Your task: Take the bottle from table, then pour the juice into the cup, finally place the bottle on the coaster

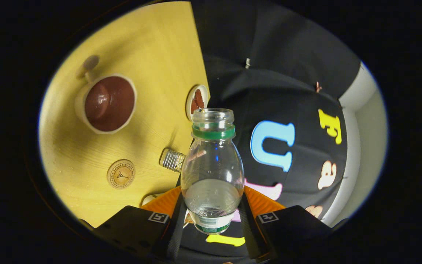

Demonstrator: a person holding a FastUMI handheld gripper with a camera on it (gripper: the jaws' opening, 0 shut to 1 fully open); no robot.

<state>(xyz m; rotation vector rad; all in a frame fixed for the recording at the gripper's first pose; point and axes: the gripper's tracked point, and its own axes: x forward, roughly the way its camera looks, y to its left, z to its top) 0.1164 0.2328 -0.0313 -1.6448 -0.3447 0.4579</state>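
1. The gripper (213, 205) is lifted off the table and tilted, so the tabletop slopes away at about 10 o'clock.
2. Its two fingers (176, 227) run forward toward 12 o'clock, one on each side of the bottle (212, 172).
3. Both fingers press on the bottle's lower body, clamping it between them, neck pointing to 12 o'clock.

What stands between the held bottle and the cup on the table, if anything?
Nothing visible does. The gripper is shut on the bottle, lifted off the yellow table. The cup stands beyond the fingers with bare table before it; the coaster lies nearer, to one side.
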